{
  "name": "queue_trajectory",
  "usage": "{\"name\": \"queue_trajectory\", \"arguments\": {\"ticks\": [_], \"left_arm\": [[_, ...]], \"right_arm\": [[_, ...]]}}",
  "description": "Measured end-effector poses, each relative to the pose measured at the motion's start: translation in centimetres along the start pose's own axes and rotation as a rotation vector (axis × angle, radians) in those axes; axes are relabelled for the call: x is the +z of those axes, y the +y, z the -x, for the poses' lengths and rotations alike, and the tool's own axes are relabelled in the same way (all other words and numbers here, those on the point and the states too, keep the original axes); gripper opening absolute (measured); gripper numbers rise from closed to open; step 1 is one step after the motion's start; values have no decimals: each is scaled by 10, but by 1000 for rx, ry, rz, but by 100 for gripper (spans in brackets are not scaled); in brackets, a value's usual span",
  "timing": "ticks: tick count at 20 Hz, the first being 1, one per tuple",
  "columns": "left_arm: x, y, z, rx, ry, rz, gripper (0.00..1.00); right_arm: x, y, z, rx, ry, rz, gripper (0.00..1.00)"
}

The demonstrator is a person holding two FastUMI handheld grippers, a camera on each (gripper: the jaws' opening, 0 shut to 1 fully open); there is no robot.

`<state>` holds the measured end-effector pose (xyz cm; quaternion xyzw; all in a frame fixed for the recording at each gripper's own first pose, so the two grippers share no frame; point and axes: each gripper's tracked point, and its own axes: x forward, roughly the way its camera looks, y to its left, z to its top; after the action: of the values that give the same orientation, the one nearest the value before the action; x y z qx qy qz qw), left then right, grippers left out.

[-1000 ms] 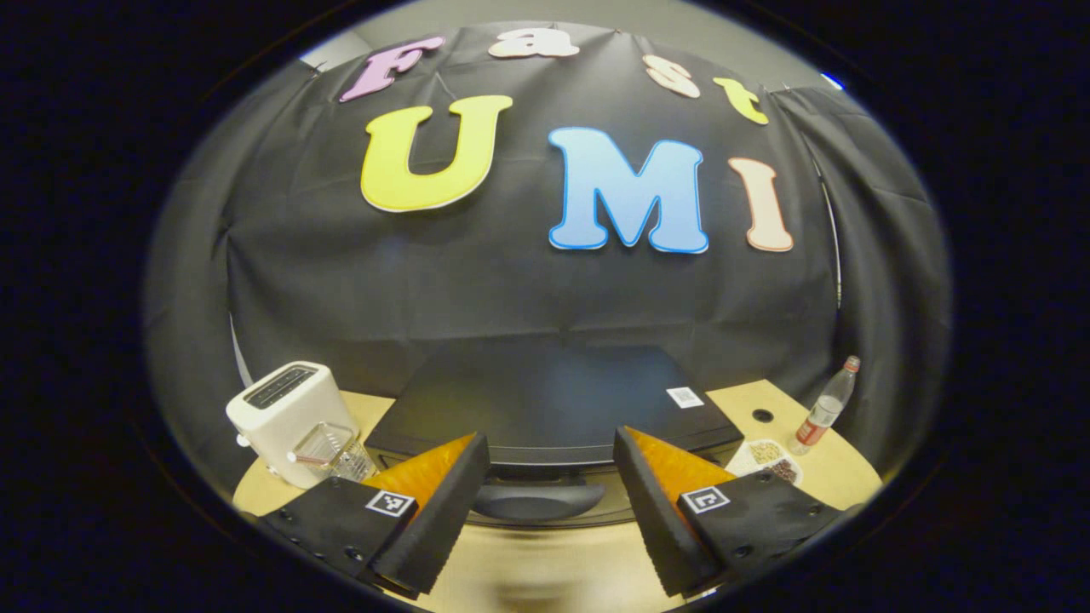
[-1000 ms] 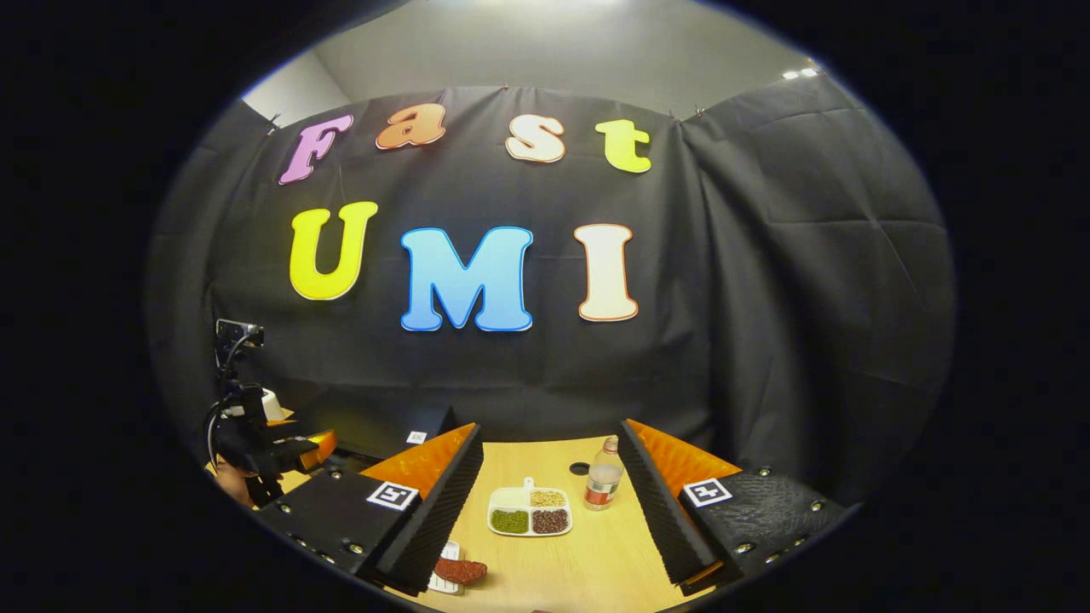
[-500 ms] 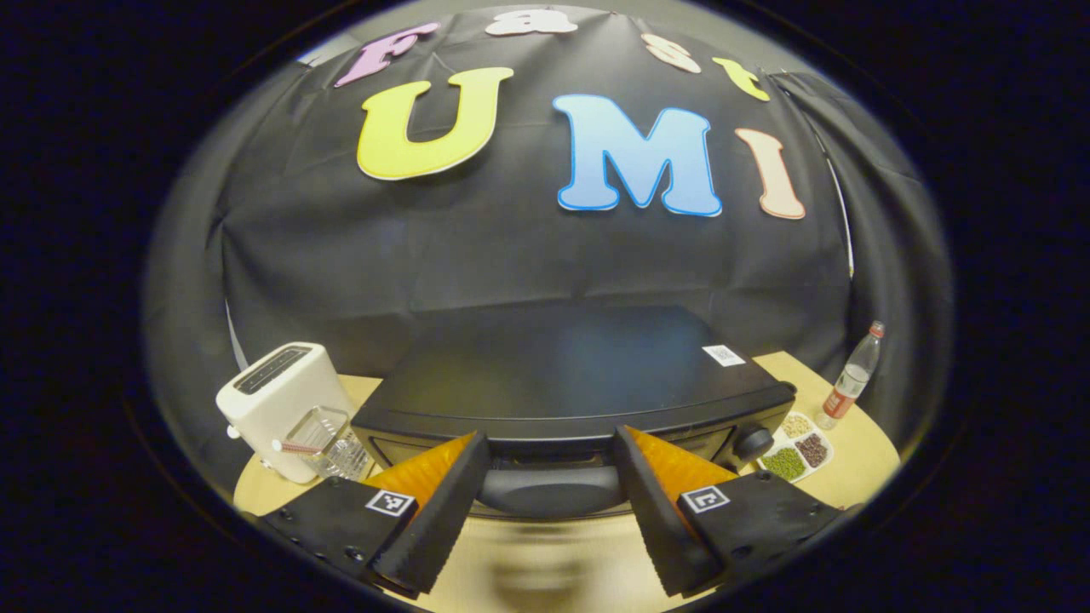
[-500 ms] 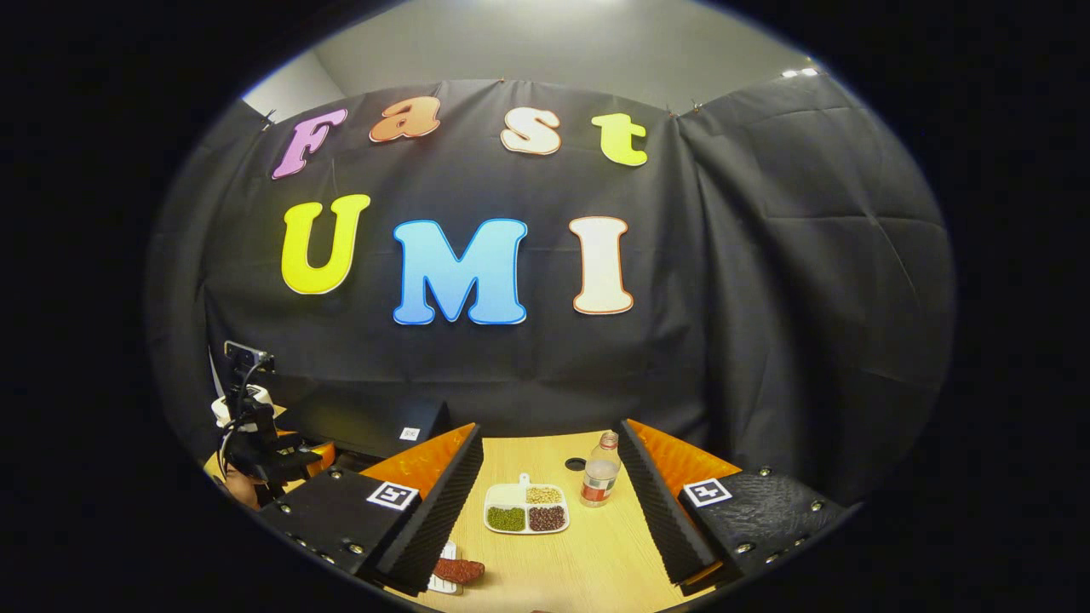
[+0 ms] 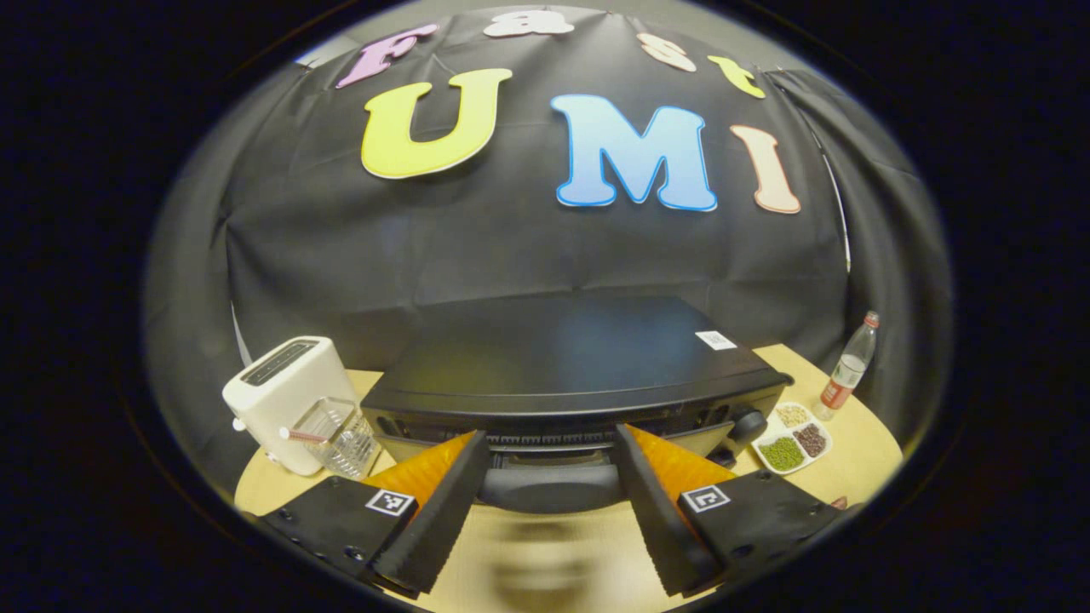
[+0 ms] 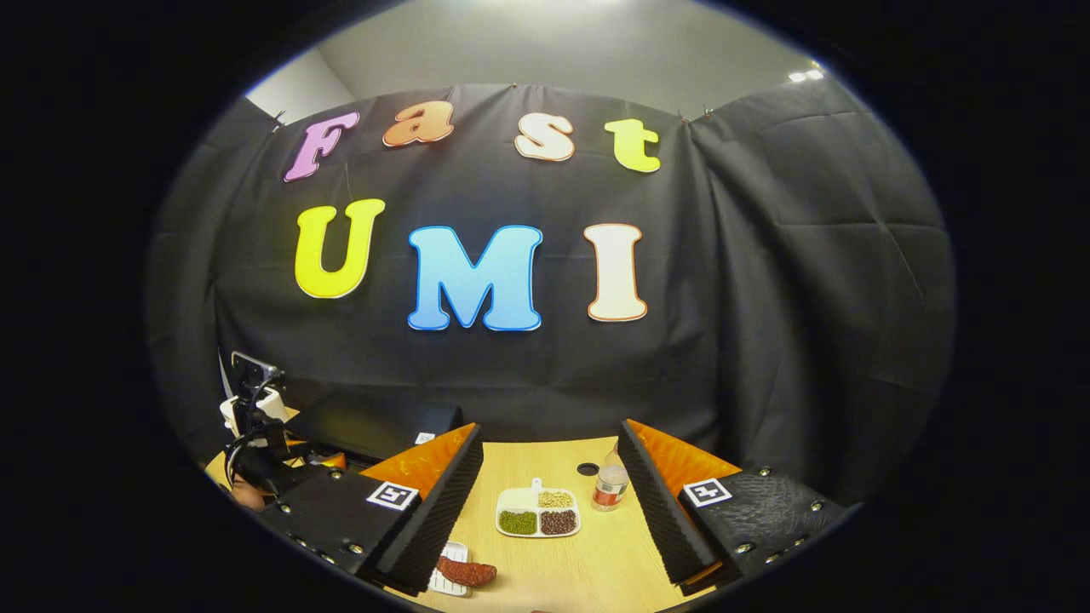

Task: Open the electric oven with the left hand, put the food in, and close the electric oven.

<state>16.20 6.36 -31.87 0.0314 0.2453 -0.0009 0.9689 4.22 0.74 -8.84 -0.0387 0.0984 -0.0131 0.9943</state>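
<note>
The black electric oven [image 5: 562, 358] stands mid-table in the left gripper view. Its dark door handle [image 5: 549, 487] lies between the fingers of my left gripper [image 5: 552, 451], which is open and straddles the handle without pinching it. The slats along the top of the oven's front show just above the handle. A reddish-brown sausage [image 6: 467, 572] lies on a small white plate at the table's near edge, just left of my right gripper [image 6: 549, 443], which is open and holds nothing. In the right gripper view the oven [image 6: 375, 421] and the left gripper [image 6: 255, 443] sit far left.
A white toaster [image 5: 285, 400] and a clear glass container [image 5: 336, 434] stand left of the oven. A divided dish of beans [image 5: 788, 438] [image 6: 538, 512] and a plastic bottle [image 5: 847, 370] [image 6: 609, 485] sit to its right. The wooden table [image 6: 596, 562] has a small round hole [image 6: 587, 468].
My left gripper has moved in close to the oven front, so the handle now lies between its fingers. The right gripper has barely shifted.
</note>
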Motion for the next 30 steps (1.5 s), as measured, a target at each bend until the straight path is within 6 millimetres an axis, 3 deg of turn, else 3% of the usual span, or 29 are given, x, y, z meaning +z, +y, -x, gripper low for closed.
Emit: {"name": "queue_trajectory", "arguments": {"ticks": [7, 19, 25, 30], "left_arm": [[-23, -2, 22, -6, 31, 7, 98], [-68, -7, 49, -25, 82, 2, 98], [-103, -9, 59, -25, 121, -38, 100], [-145, -11, 62, -34, 214, -30, 98]], "right_arm": [[3, 11, 4, 29, -4, 10, 97], [-8, 27, 18, 78, 17, 20, 97], [-7, 34, 30, 105, 14, 21, 97], [-9, 33, 35, 108, 17, 37, 98]]}}
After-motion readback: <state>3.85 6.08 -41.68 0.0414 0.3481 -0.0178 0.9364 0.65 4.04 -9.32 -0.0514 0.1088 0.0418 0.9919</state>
